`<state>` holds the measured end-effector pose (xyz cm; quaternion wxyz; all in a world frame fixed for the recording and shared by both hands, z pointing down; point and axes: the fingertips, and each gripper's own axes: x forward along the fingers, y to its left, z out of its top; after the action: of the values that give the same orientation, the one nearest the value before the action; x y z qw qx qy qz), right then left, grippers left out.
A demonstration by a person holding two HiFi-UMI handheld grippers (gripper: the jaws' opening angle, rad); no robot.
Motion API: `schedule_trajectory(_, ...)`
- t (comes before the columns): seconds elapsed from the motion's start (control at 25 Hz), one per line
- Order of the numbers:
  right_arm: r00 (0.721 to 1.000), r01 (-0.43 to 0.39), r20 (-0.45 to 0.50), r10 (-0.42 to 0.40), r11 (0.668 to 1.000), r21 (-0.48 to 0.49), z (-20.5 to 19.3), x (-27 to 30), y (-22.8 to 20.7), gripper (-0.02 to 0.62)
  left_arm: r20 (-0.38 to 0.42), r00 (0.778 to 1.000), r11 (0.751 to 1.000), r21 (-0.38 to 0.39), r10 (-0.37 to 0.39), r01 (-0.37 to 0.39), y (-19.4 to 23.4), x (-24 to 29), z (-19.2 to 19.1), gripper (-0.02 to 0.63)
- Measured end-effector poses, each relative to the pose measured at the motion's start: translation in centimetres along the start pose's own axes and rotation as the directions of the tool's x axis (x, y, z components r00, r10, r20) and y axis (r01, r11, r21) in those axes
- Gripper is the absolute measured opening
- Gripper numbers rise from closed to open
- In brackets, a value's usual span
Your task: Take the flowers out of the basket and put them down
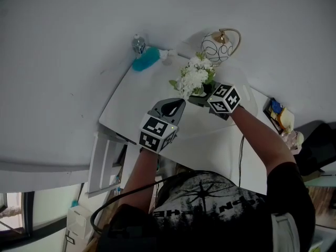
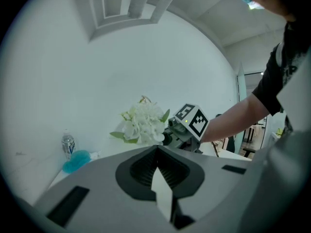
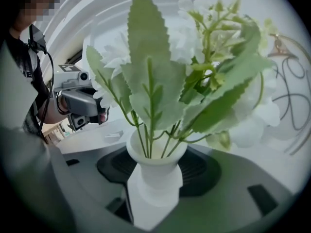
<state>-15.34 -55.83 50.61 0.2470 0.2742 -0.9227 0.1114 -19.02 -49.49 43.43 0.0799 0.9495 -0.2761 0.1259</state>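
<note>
White counter (image 1: pixel 139 106) set against a plain pale wall (image 1: pixel 73 41); a bottle (image 1: pixel 138 44) and a blue duster (image 1: pixel 145 60) sit at its far corner. My right tool (image 1: pixel 202 97) grips the white vase (image 3: pixel 154 171) of flowers (image 1: pixel 194 76), just beside the wire basket (image 1: pixel 218 46). My left tool (image 1: pixel 179 103) is closed and empty.

White table (image 1: pixel 137 108) pushed against a plain pale wall (image 1: pixel 73 41), dark-framed window (image 1: pixel 16 214) at the lower left edge.
</note>
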Motion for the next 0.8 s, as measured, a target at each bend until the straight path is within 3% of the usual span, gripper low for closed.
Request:
schedule_trajectory(0.32,0.994,0.099,0.036,-0.099,0.995,0.002,3.2,-4.7,-1.3,0.258,0.019,1.000,0.999,0.054,0.000,-0.001,-2.0,0.0,2.1,0.011)
schedule_trajectory(0.8,0.971,0.231,0.056,-0.233,0.972,0.032,3.4,-12.2,-0.9,0.258,0.056,0.998,0.989,0.148,-0.023,0.014,-6.4,2.1,4.6,0.011)
